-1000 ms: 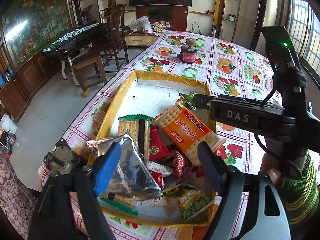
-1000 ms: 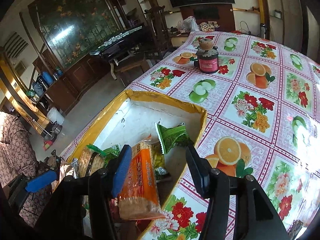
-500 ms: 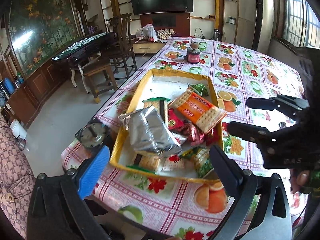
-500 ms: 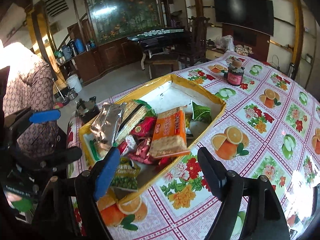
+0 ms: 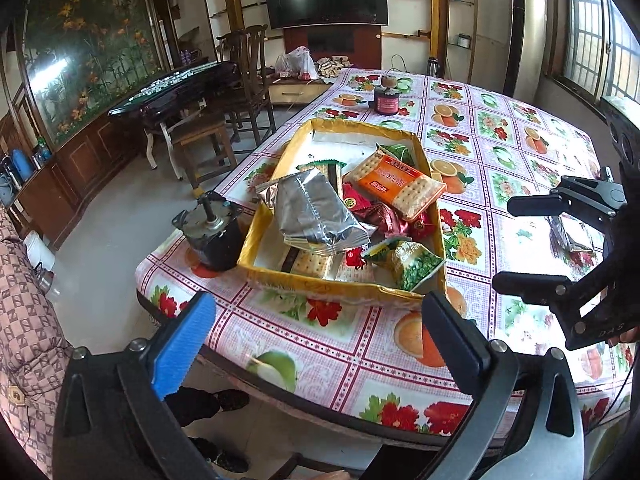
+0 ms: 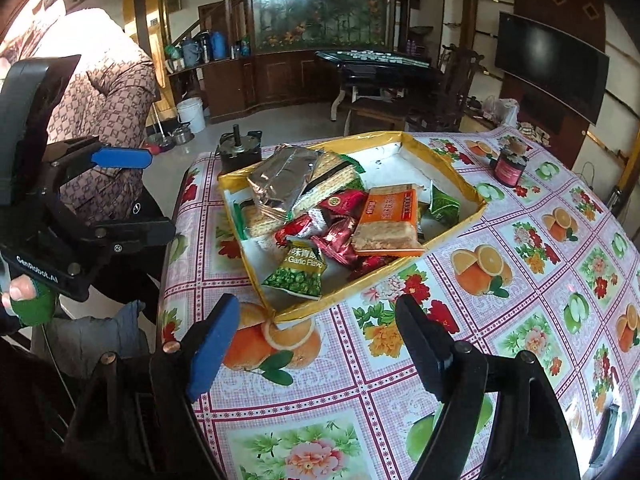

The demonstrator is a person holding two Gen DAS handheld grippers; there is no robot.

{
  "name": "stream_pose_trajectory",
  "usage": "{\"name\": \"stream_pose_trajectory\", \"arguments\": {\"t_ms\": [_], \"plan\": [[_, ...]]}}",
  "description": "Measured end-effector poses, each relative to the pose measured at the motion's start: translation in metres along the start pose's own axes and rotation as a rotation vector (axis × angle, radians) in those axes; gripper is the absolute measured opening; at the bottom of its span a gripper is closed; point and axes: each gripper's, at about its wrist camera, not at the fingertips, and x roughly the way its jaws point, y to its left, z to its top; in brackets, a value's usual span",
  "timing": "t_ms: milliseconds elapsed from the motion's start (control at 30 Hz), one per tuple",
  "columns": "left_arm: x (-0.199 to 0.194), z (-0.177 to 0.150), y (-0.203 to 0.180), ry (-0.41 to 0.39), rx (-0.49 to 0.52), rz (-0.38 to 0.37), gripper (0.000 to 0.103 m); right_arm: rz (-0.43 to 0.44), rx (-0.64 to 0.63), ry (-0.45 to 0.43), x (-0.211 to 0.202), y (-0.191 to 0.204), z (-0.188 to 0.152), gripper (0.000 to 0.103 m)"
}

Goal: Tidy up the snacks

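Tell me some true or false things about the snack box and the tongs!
1. The silver foil snack bag lies inside the yellow-rimmed cardboard box. True.
2. The left tongs squeeze the orange cracker packet. False: they are open, empty, held back from the box.
3. The dark red-labelled jar stands inside the box. False: it stands on the flowery fruit-print tablecloth beyond it.
4. The right tongs are open and hold nothing. True.
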Motion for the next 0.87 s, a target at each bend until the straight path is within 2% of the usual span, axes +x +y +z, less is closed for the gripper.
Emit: {"name": "stream_pose_trajectory", "arguments": {"t_ms": [200,400,600,733,867], "plan": [[-0.007,-0.005,0.005,-0.002,-0.011,-0.012,0.102,-0.004,-0.097,0.029,0.006,0.015,-0.005,0.08],[-0.004,-0.012,0.004,0.029,-0.006,-0.024,0.102,0.003,-0.09,0.021,0.004,0.015,-0.007,0.08],[-0.002,-0.014,0.001,0.042,-0.002,-0.004,0.102,0.004,-0.076,0.011,0.002,0.013,-0.008,0.08],[-0.005,-0.015,0.001,0.008,-0.01,0.045,0.101,0.015,-0.06,-0.003,0.001,0.011,-0.007,0.08],[-0.008,-0.011,0.001,0.005,0.0,0.053,0.101,0.018,-0.054,-0.009,0.001,0.01,-0.007,0.08]]}}
